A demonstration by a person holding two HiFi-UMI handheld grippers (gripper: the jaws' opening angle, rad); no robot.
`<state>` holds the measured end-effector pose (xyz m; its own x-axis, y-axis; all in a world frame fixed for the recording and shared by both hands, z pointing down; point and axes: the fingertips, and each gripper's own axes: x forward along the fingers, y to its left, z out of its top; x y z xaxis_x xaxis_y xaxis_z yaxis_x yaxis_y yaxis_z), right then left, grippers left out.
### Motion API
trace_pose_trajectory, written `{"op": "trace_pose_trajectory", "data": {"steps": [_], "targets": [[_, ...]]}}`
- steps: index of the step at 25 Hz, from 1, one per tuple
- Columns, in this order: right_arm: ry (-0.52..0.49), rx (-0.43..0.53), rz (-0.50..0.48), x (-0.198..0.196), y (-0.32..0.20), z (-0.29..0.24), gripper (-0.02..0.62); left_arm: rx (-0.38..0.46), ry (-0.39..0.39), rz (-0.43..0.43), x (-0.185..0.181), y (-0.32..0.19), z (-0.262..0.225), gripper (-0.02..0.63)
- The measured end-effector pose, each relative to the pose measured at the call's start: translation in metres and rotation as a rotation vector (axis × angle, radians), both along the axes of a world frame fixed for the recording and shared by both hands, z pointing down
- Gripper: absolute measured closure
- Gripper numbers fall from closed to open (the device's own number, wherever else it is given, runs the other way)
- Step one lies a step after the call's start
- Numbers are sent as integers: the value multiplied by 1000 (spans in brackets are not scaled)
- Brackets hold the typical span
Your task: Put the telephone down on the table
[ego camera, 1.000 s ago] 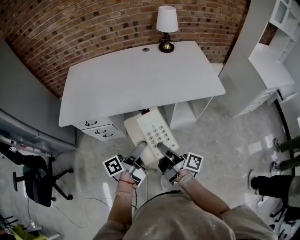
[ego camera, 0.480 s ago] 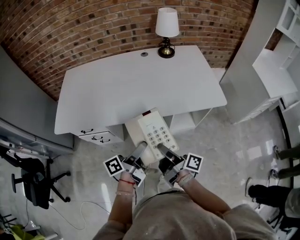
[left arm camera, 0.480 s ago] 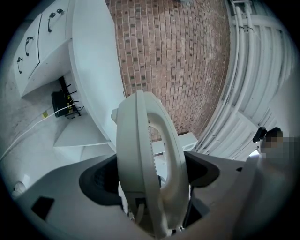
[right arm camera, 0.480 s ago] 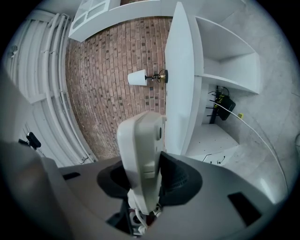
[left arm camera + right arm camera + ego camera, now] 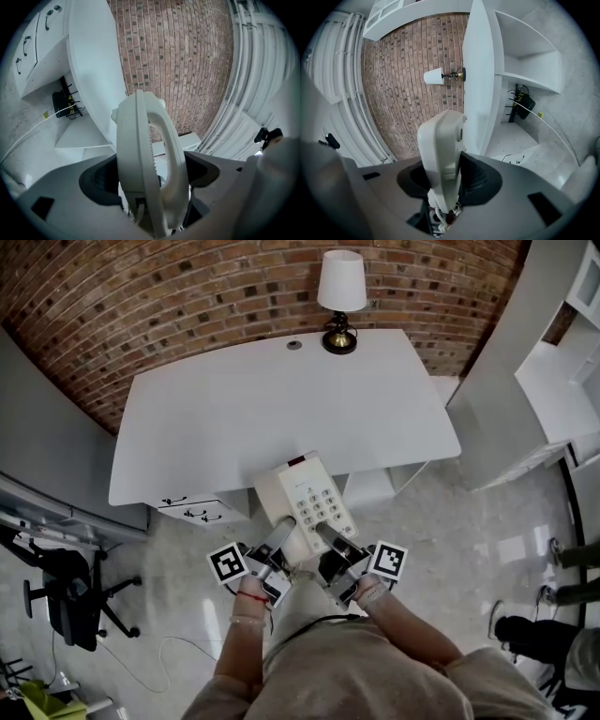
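Overhead, in the head view, the telephone [image 5: 305,507] is seen carried keypad-up between the two grippers, its far end overlapping the near edge of the white table [image 5: 234,418] and its near end out over the floor [image 5: 450,521]; it is judged to be in the air, not yet set down. The left gripper [image 5: 278,540] is clamped on the near left corner and the right gripper [image 5: 330,538] on the near right corner, presumably so that the set is kept level and its handset is not tipped off. The tabletop is bare except for a lamp [image 5: 340,296] at the far edge, well apart from the telephone, so broad room is left ahead; the drawer unit [image 5: 192,510] lies under the near left edge. In the left gripper view, the jaws are seen closed moderately wide on the telephone's [image 5: 145,164] handset side, both pads pressed against the casing, with the table edge [image 5: 91,61] running close alongside and the brick wall [image 5: 178,56] beyond. In the right gripper view, the jaws are likewise held fairly wide but pressed on the telephone's [image 5: 440,150] body, its cord trailing down between them; the table edge [image 5: 480,70] is just beside it, and the lamp [image 5: 440,76] far off.
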<state>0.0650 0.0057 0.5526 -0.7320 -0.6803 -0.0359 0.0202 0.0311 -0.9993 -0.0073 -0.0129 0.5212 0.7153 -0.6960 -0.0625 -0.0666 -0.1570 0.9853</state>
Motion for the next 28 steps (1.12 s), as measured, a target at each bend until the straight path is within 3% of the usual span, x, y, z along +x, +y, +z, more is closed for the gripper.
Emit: {"op": "trace_pose_trajectory", "data": {"steps": [11, 28], "targets": [[19, -61, -12, -5, -26, 21, 448, -61, 11, 13, -4, -28, 23, 204], [49, -110, -5, -19, -125, 30, 448, -109, 8, 46, -17, -132, 33, 204]]}}
